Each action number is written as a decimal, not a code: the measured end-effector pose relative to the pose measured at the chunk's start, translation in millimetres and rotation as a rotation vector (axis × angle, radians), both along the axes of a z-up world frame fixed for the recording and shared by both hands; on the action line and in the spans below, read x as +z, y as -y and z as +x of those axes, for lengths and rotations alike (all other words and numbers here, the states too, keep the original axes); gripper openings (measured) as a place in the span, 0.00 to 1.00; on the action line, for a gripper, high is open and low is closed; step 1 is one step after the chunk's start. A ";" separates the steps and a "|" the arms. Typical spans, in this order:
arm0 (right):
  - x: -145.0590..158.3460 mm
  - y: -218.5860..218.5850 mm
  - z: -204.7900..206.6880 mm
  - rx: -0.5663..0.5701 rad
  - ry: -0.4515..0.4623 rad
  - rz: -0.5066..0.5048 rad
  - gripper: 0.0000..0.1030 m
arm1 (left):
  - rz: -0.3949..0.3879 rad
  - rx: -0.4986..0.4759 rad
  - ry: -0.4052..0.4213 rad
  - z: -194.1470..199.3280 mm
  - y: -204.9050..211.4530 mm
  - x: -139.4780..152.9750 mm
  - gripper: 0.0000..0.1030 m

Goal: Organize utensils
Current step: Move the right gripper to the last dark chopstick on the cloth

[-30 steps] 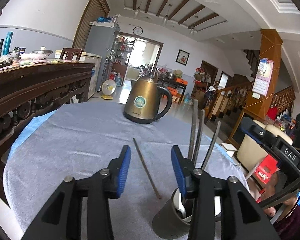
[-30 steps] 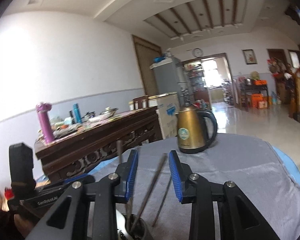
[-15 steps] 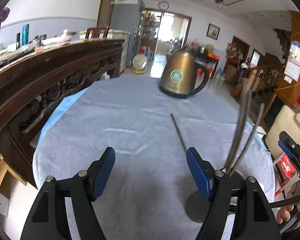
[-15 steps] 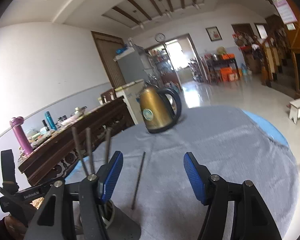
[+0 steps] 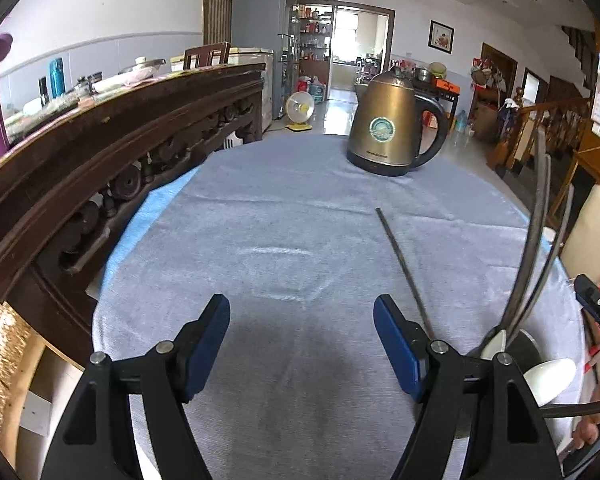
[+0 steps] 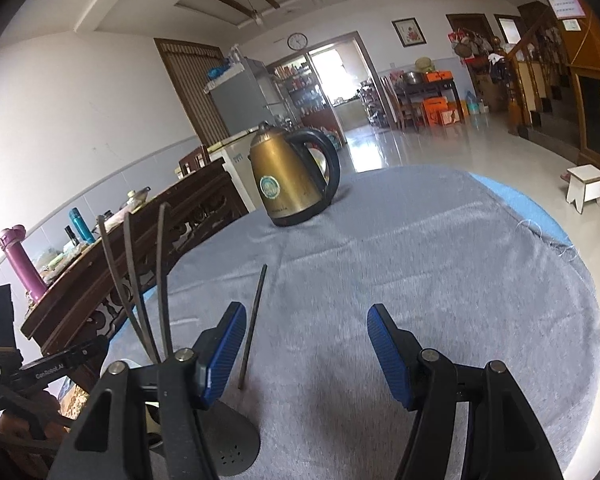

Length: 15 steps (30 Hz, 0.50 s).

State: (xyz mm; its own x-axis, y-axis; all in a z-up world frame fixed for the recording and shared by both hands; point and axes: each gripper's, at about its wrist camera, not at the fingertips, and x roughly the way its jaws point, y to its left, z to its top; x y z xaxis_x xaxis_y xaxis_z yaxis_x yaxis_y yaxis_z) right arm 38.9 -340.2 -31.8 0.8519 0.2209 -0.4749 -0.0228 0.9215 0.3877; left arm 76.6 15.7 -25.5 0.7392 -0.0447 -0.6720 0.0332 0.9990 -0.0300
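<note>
Both tongs empty. My left gripper (image 5: 302,344) and right gripper (image 6: 306,350) have just been opening; jaws stand apart, nothing between the ribbed blue pads.

One thin dark metal chopstick (image 6: 253,326) lies loose on the nappy grey-blue tablecloth (image 5: 284,216), just beside the dark cylindrical utensil holder (image 6: 230,446), where three chopsticks (image 6: 140,280) already lean upright.

Step in hand, I judge: fetching the last stick. Slender, flat on soft cloth; needs a low, narrow pinch, then tipping upright.

Brass-coloured kettle (image 5: 394,126) stands well apart.
</note>
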 end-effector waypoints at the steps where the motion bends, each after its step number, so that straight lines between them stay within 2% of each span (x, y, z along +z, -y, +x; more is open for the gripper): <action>1: -0.7 -1.1 1.6 0.000 -0.006 0.001 0.65 | 0.011 0.005 -0.002 0.9 -0.2 -0.9 0.73; 9: -8.3 -1.0 11.3 0.002 -0.058 0.014 0.65 | 0.072 0.041 -0.017 10.8 -2.8 -7.9 0.73; 13: -10.1 -5.7 27.2 0.029 -0.093 0.002 0.65 | 0.118 0.038 -0.027 20.0 -2.9 -8.6 0.73; 15: -11.9 -8.8 39.8 0.052 -0.123 -0.009 0.65 | 0.117 0.029 -0.038 24.0 -4.2 -9.0 0.73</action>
State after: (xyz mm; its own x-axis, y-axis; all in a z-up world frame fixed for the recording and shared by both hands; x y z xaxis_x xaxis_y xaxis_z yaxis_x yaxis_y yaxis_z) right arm 78.7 -331.3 -43.7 0.7745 0.2580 -0.5775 -0.0229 0.9239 0.3820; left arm 100.5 19.9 -34.5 0.7131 0.0567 -0.6988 0.0055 0.9962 0.0866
